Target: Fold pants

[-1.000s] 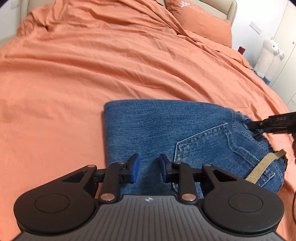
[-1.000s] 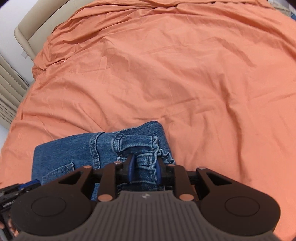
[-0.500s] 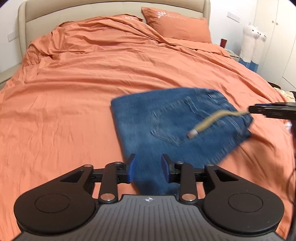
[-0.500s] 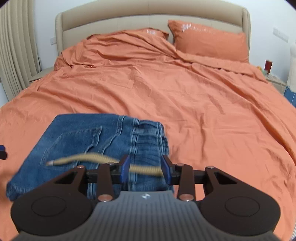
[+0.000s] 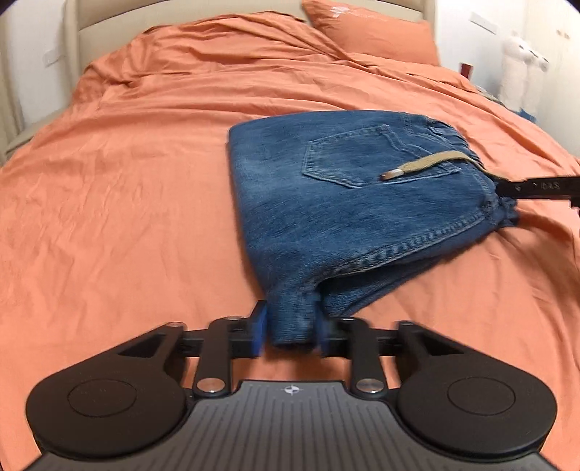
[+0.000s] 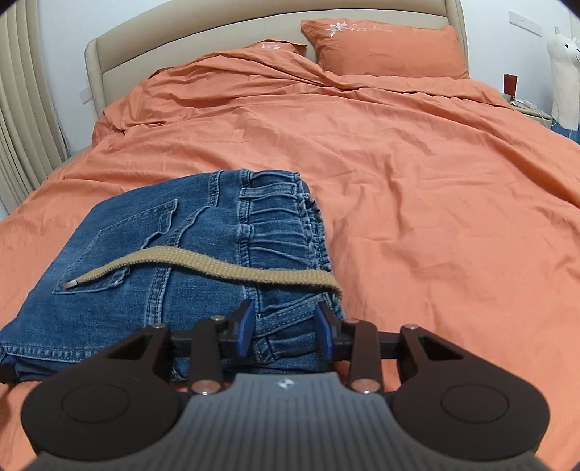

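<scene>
The folded blue pants (image 5: pixel 344 203) lie on the orange bed cover, back pocket up, with a beige drawstring (image 5: pixel 424 165) across them. My left gripper (image 5: pixel 291 328) has its jaws closing, and the pads pinch the near folded corner, which is pulled toward me. In the right wrist view the pants (image 6: pixel 163 275) show their gathered waistband and the drawstring (image 6: pixel 217 266). My right gripper (image 6: pixel 284 328) holds the near waistband corner, and bunched denim fills the gap between its pads. Its tip (image 5: pixel 505 188) also shows at the waistband in the left wrist view.
The orange bed cover (image 6: pixel 417 181) spreads wide to the right and beyond the pants. Two orange pillows (image 6: pixel 388 50) lean on the beige headboard (image 6: pixel 217 29). A white plush toy (image 5: pixel 522 72) and a nightstand stand at the far right, and a curtain (image 6: pixel 21 126) hangs at the left.
Both grippers pulled back toward the foot of the bed and turned. The left, open over the fold before, now pinches the near corner. The right opened, then took the waistband corner again.
</scene>
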`<state>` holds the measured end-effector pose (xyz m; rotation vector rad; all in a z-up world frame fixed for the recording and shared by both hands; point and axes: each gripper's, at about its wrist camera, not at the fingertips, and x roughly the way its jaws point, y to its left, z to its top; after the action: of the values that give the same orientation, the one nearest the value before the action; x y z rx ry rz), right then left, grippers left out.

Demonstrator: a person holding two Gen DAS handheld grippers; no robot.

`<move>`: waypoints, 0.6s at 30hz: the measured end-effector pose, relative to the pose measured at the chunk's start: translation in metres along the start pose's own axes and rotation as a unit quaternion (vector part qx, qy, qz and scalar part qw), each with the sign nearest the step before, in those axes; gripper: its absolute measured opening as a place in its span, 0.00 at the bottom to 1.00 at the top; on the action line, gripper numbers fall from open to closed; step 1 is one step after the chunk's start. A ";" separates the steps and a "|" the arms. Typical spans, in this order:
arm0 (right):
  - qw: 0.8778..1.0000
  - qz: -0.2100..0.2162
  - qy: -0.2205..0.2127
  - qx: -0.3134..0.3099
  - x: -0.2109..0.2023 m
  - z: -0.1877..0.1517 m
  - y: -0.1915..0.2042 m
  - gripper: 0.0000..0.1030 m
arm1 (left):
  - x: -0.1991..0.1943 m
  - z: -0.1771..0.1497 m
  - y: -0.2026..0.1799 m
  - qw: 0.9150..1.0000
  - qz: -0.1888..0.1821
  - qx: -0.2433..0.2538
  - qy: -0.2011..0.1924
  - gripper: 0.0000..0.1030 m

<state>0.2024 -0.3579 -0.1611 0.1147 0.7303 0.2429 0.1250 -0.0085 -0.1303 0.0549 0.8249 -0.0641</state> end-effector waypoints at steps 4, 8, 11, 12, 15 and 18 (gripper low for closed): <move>1.000 -0.002 0.006 0.001 0.003 0.001 0.000 0.31 | -0.028 0.002 -0.005 0.998 0.006 0.050 -0.038 0.19; 1.000 -0.013 0.018 -0.003 0.008 0.000 -0.001 0.30 | -0.010 -0.013 -0.008 0.996 0.018 0.086 0.001 0.17; 0.999 -0.032 0.031 -0.012 0.014 -0.003 -0.003 0.38 | 0.010 -0.027 -0.002 0.998 0.012 0.054 0.018 0.17; 0.999 -0.030 0.032 -0.013 0.016 -0.005 -0.006 0.38 | 0.013 -0.030 -0.001 0.999 0.013 0.047 0.016 0.17; 0.999 -0.020 0.032 0.005 0.018 -0.006 -0.012 0.38 | 0.012 -0.029 0.002 0.999 0.010 0.040 0.016 0.17; 0.999 -0.022 0.033 -0.005 0.020 -0.006 -0.011 0.39 | 0.010 -0.029 0.006 1.000 -0.001 0.018 0.021 0.17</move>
<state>0.2145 -0.3629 -0.1806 0.0819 0.7958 0.2088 0.1113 -0.0003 -0.1571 0.0896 0.8661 -0.0802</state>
